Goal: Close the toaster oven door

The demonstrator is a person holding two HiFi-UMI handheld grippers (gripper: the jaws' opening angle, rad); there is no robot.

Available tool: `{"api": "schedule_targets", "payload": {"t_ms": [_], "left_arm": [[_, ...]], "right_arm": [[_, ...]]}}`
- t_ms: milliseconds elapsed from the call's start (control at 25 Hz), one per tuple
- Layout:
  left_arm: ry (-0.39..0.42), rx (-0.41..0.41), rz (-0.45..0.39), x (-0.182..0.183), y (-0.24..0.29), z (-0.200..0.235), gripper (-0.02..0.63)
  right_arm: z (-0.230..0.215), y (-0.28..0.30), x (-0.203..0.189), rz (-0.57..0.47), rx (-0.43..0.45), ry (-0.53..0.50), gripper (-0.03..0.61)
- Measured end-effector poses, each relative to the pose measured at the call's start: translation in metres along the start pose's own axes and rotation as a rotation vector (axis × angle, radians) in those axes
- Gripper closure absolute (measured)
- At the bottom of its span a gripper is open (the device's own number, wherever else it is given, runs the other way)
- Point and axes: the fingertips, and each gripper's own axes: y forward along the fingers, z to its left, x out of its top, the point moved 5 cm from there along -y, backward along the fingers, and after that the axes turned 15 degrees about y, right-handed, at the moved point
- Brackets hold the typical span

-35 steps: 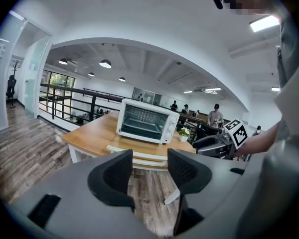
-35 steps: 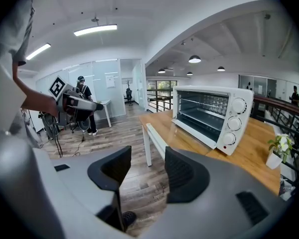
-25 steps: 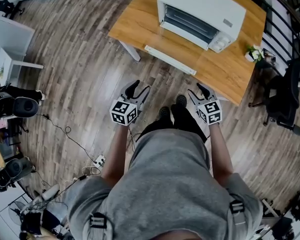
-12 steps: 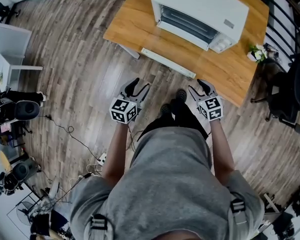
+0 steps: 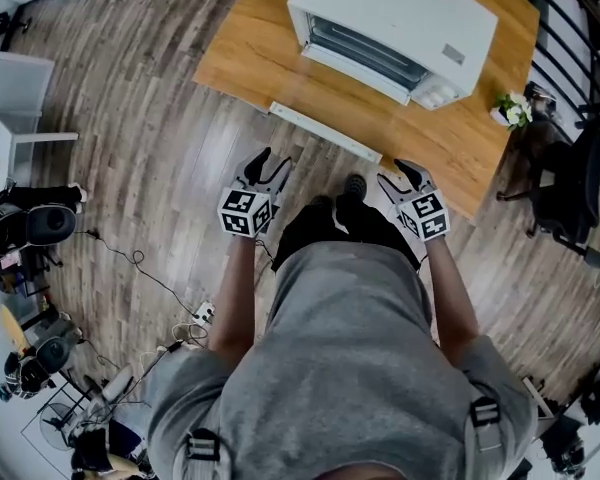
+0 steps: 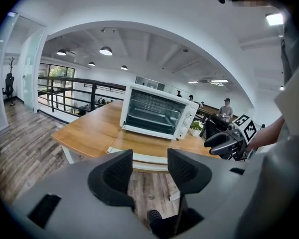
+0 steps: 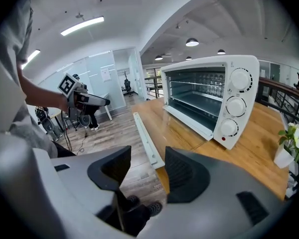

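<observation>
One toaster oven (image 5: 395, 23) stands at twelve o'clock in the head view, on one wooden table (image 5: 250, 58). It has one door (image 5: 325, 131) and three round knobs (image 7: 235, 105) in a single column. There are two grippers: the left gripper (image 5: 268, 163) at nine o'clock from the two dark shoes (image 5: 354, 185), the right gripper (image 5: 392, 175) at three o'clock from them, each bearing one marker cube (image 5: 243, 213). One potted plant (image 5: 510, 111) sits at two o'clock, one office chair (image 5: 570, 193) at three o'clock, and one power strip (image 5: 200, 316) at seven o'clock.

Head view overhead, looking steeply down, both gripper views lower, facing forward, standing off the desk (image 5: 245, 58), all three sharing the toaster oven (image 5: 400, 8).
</observation>
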Motion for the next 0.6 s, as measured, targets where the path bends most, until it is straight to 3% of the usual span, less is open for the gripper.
{"api": "schedule_targets", "payload": {"t_ms": [240, 600], "left_arm": [[0.011, -0.025, 0.031, -0.002, 0.018, 0.032, 0.380], [0.118, -0.129, 0.078, -0.013, 0.046, 0.073, 0.380]], "right_arm": [[-0.010, 0.004, 0.009, -0.003, -0.048, 0.047, 0.356], [-0.012, 0.037, -0.002, -0.051, -0.138, 0.220, 0.351]]}}
